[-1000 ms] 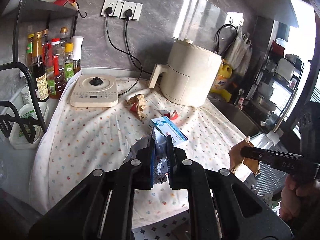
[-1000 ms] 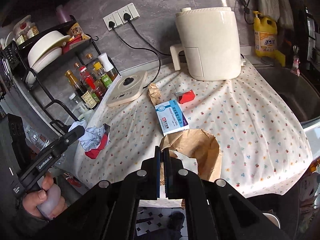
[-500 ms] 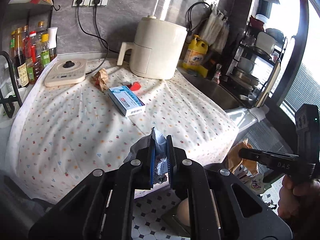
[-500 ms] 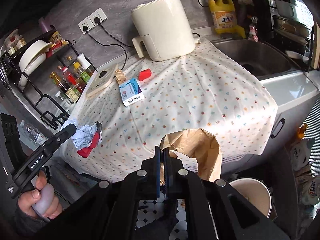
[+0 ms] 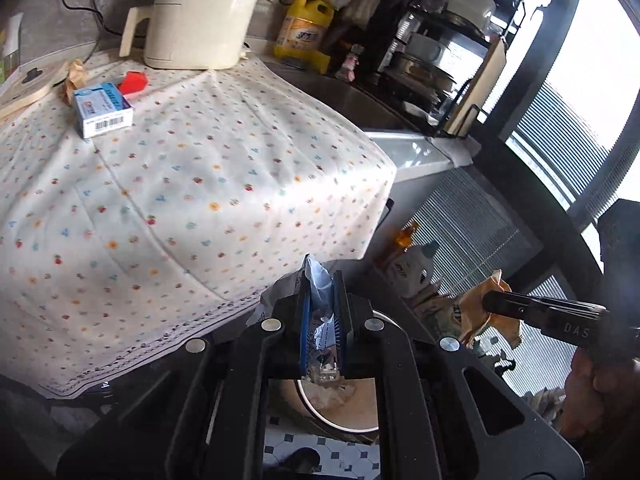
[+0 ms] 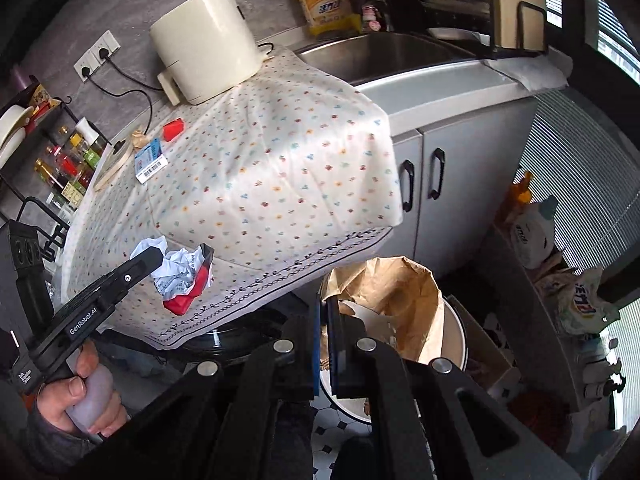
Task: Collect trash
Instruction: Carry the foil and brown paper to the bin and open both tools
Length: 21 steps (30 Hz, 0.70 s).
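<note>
My left gripper (image 5: 322, 280) is shut on a crumpled blue-white and red wrapper (image 5: 318, 284), held past the counter's front edge over a round white-rimmed bin (image 5: 320, 412) on the floor. From the right wrist view, that left gripper (image 6: 154, 258) carries the wrapper (image 6: 184, 276) in front of the hanging tablecloth. My right gripper (image 6: 325, 304) is shut on a torn brown paper bag (image 6: 396, 296) that hangs over the bin (image 6: 458, 336). A blue-white box (image 5: 102, 110), a red piece (image 5: 134, 80) and a crumpled brown paper (image 5: 76, 76) lie on the dotted tablecloth (image 5: 200, 184).
A cream air fryer (image 6: 204, 40) stands at the back of the counter, with a sink (image 6: 380, 54) and yellow detergent bottle (image 6: 326, 4) to its right. Cabinet doors (image 6: 424, 176) sit behind the bin. Bags and a box (image 6: 560, 292) crowd the floor on the right.
Both grippers have swung off the counter and downward, from above the tablecloth to over the floor bin. Each still grips its trash.
</note>
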Available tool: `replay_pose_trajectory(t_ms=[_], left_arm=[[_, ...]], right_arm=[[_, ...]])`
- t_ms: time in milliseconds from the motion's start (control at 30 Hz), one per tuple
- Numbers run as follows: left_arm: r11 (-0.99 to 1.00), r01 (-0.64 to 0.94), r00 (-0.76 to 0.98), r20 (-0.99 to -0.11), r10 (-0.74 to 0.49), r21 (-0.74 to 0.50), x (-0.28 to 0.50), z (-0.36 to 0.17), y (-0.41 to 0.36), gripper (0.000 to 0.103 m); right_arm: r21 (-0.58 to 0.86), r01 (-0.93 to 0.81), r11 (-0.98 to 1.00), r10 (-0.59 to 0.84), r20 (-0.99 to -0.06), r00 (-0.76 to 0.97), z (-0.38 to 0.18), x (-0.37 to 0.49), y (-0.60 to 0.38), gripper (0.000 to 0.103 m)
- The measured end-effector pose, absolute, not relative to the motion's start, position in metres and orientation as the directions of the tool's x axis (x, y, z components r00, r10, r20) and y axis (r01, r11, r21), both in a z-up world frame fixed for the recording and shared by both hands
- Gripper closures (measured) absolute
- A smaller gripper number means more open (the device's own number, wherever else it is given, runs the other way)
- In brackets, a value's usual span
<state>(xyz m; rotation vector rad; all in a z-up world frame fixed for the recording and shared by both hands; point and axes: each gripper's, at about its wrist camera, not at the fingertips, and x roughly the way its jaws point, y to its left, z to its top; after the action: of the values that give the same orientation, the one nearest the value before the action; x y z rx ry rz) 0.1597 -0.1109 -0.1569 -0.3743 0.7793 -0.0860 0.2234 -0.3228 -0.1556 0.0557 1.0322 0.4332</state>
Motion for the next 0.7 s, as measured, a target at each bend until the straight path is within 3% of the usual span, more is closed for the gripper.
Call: replay_pose_trajectory(t_ms=[267,300,433,600,700], left_arm=[[0.912,0.084,0.586,-0.720,-0.371,-0.402,0.188,-0.199,-0.179,0.092],[0.904,0.094,0.568,-0.724,-0.392,-0.416,0.191,-0.204,-0.184,0.089],[0.892,0.108,0.544,-0.725,-0.423,-0.439,0.194,-0.213,-0.197,0.052],[0.894,0.079,0.564,-0.720,-0.405,-0.442,0.192,-0.208,-0.186,0.035],[0.905,0.049,0.587,-0.721,-0.369,-0.423,0.187,-0.201,-0.169,0.030]], right_arm=[[0.241,-0.208,0.948,0.312,-0.831,0.461,-0.169,0.209,-0.376,0.099],[0.240,-0.199,0.950,0.307,-0.833,0.460,-0.171,0.207,-0.380,0.099],[0.235,-0.173,0.957,0.289,-0.843,0.454,-0.177,0.203,-0.390,0.099],[0.241,-0.174,0.955,0.294,-0.845,0.446,-0.180,0.205,-0.387,0.099],[0.248,-0.193,0.949,0.310,-0.843,0.440,-0.180,0.208,-0.378,0.099]])
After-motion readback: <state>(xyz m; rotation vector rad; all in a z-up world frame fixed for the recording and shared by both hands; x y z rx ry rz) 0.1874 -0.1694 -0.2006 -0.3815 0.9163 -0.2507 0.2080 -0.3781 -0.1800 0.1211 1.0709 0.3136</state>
